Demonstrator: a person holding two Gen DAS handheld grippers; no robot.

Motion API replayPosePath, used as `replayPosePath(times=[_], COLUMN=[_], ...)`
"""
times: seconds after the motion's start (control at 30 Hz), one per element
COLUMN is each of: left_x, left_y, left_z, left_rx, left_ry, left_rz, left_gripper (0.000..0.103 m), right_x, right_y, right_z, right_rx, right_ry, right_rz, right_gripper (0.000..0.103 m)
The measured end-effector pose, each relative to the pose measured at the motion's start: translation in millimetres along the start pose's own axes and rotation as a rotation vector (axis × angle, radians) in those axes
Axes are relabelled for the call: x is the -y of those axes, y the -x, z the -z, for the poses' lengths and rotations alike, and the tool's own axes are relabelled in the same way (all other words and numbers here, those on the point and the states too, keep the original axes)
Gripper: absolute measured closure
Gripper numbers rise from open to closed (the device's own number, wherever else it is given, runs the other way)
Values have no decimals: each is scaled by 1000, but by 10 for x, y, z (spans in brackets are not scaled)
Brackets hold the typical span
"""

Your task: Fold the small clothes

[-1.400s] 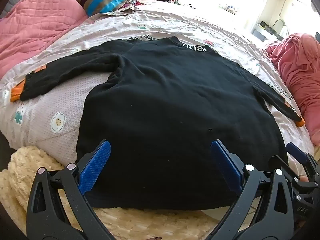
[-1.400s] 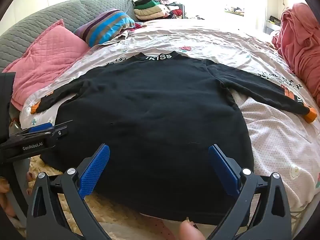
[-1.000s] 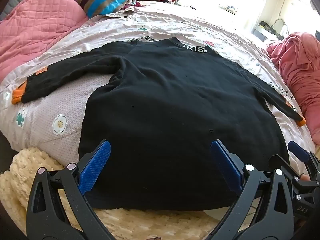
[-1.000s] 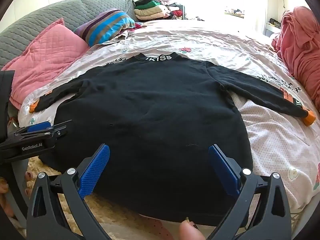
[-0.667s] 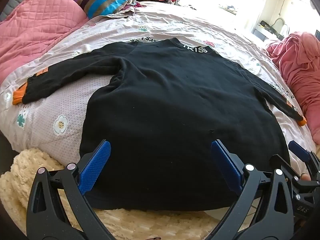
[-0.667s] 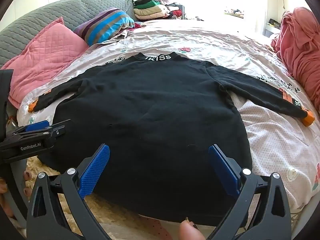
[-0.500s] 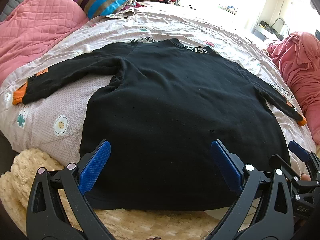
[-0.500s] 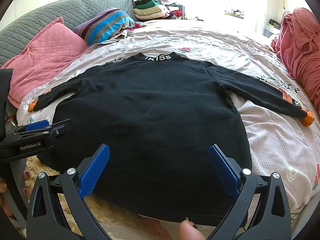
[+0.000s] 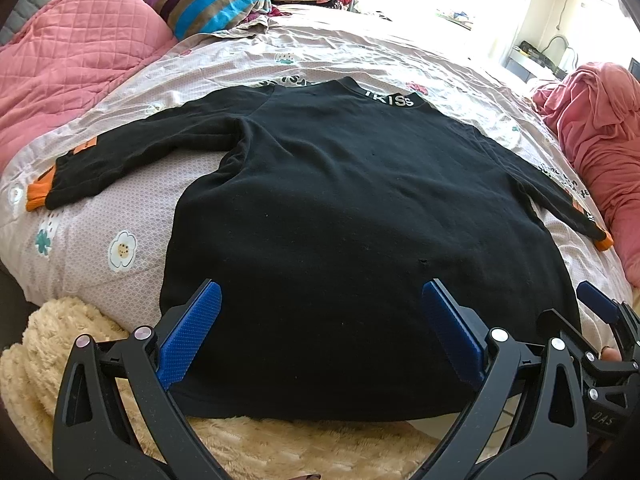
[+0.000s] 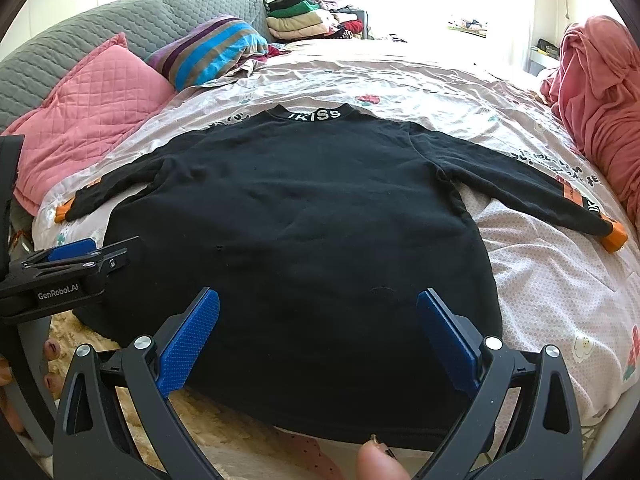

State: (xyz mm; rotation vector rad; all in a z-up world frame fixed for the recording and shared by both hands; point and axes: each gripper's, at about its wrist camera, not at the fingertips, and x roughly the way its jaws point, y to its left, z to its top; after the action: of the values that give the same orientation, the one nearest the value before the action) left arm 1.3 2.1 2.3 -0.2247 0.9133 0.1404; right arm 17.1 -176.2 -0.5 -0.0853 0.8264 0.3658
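Note:
A black long-sleeved sweatshirt lies flat on the bed, collar away from me, both sleeves spread out with orange cuffs; it also shows in the right wrist view. My left gripper is open and empty, hovering over the hem at the near edge. My right gripper is open and empty over the hem too, to the right of the left one. The left gripper shows at the left edge of the right wrist view. The right gripper shows at the right edge of the left wrist view.
The bed sheet is pale with flower prints. A pink quilted pillow and a striped pillow lie at the far left. Folded clothes are stacked at the back. A pink blanket is heaped at the right. A cream fluffy rug lies below the hem.
Both grippers have stayed open and almost still over the hem; the views have drifted only slightly. The sweatshirt has not moved.

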Motion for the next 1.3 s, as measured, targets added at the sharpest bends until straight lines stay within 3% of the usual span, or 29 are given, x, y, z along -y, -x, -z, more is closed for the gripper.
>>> replayPosePath(times=[0.8, 1.3], left_x=[1, 27], left_y=[-1, -107], left_z=[-2, -265], left_rx=[6, 2], left_ry=[-6, -3], left_rz=[-8, -8], left_gripper=[9, 9], right_x=[14, 196], right_y=[7, -61], right_z=[9, -390], right_rx=[9, 55], right_ry=[11, -10], right_rz=[8, 30], right_gripper=[4, 4])
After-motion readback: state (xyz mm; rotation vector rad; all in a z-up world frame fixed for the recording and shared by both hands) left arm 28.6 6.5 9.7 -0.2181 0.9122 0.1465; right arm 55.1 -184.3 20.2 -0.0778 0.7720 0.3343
